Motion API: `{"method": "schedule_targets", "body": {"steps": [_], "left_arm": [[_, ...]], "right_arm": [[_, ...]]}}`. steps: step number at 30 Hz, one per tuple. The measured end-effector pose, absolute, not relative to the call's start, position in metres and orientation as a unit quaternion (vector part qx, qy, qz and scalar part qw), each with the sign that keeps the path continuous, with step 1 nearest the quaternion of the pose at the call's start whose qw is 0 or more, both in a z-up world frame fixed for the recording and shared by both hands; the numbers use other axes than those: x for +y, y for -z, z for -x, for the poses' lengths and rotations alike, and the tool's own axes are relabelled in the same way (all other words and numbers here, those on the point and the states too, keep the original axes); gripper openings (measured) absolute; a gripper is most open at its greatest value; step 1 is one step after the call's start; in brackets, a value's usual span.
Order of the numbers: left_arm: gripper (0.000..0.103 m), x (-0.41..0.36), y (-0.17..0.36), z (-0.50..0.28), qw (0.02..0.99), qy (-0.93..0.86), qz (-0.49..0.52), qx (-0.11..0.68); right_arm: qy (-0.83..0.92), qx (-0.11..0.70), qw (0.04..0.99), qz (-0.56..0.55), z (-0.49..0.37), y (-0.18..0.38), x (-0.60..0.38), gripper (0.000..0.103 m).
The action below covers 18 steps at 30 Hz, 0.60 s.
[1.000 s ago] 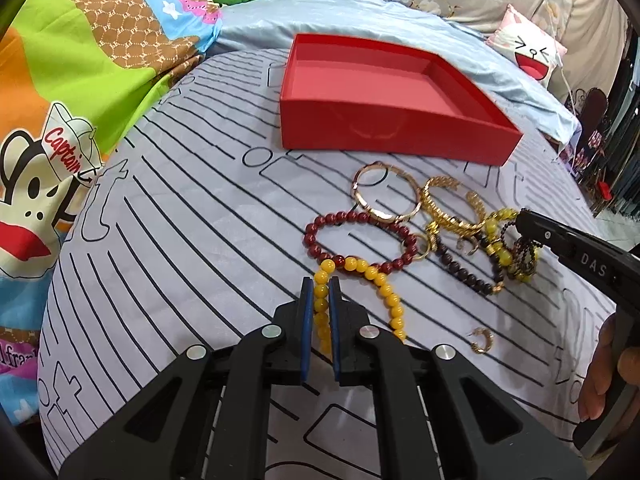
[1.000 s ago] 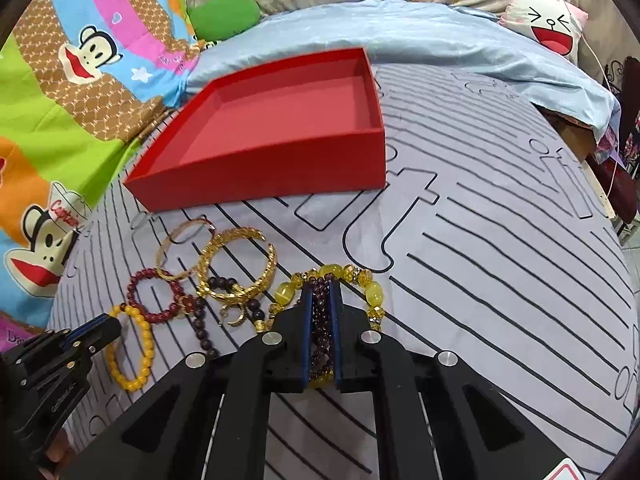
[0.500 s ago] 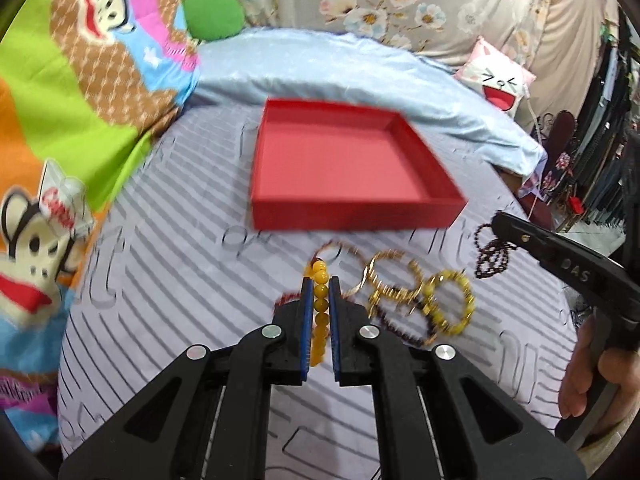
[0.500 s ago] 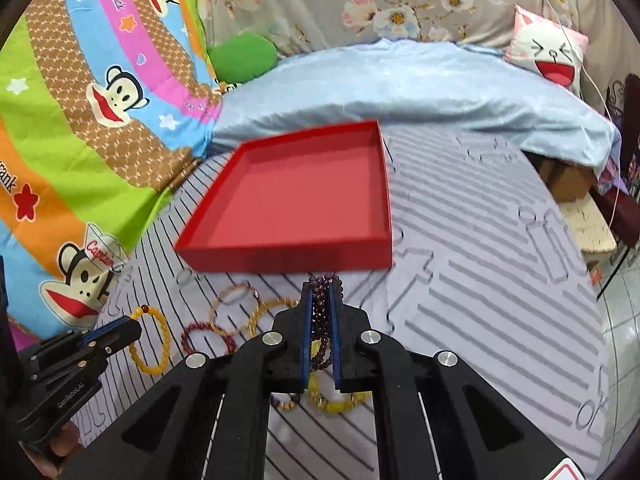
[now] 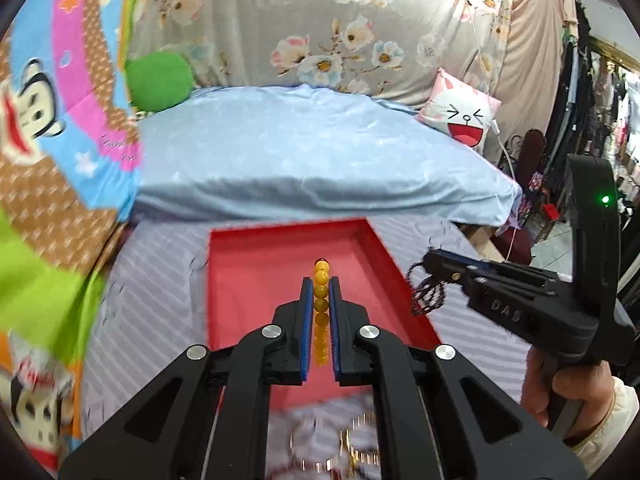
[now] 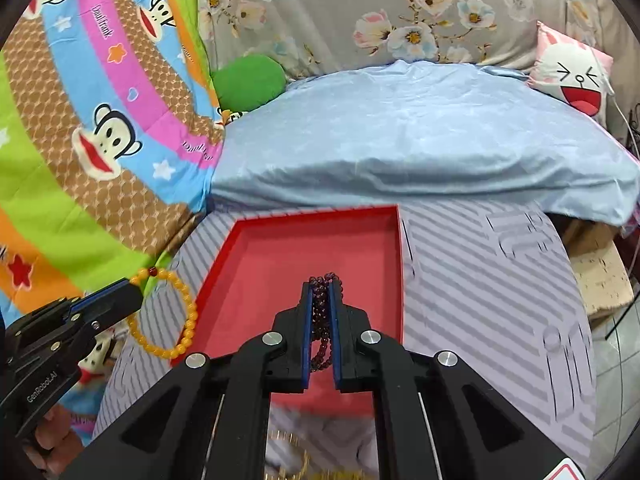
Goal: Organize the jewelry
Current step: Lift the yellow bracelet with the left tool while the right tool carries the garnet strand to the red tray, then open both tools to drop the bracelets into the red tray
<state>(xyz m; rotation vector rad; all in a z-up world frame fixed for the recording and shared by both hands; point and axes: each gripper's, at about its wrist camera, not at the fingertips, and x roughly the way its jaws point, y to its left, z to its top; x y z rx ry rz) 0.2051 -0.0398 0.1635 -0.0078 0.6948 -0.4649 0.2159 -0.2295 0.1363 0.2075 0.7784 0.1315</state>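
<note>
My left gripper (image 5: 319,282) is shut on a yellow bead bracelet (image 5: 321,280) and holds it above the red tray (image 5: 256,280). In the right wrist view the same bracelet (image 6: 188,320) hangs from the left gripper (image 6: 134,286) at the tray's left rim. My right gripper (image 6: 320,288) is shut on a dark purple bead bracelet (image 6: 320,312), above the red tray (image 6: 256,280). In the left wrist view that bracelet (image 5: 426,294) dangles from the right gripper (image 5: 430,262) over the tray's right rim. The tray looks empty.
Blurred gold and beaded bracelets (image 5: 340,448) lie on the striped grey sheet (image 6: 480,280) in front of the tray. A light blue pillow (image 5: 312,160) lies behind the tray. A cartoon blanket (image 6: 80,160) is at the left. The bed's edge is at the right.
Both grippers have lifted their bracelets off the sheet and moved forward over the red tray. The remaining jewelry has dropped to the bottom of both views.
</note>
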Motion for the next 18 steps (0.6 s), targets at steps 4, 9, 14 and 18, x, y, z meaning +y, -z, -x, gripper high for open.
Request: {"method": "schedule_targets", "body": {"steps": [4,9,14,18], "left_arm": [[0.007,-0.054,-0.154,-0.258,0.905,0.240,0.009,0.351],[0.007,-0.064,-0.129,-0.301,0.890,0.256,0.026,0.377],[0.007,-0.066,-0.089,-0.341,0.872,0.243,0.033,0.423],[0.007,-0.063,-0.068,-0.357,0.866,0.231,0.033,0.443]], "right_arm": [[-0.069,0.389,0.913,-0.102,-0.258,-0.131,-0.231,0.007],[-0.077,0.419,0.899,-0.105,-0.306,-0.106,-0.230,0.008],[-0.079,0.455,0.880,-0.108,-0.339,-0.073,-0.226,0.008],[-0.070,0.479,0.870,-0.094,-0.357,-0.054,-0.223,0.008]]}}
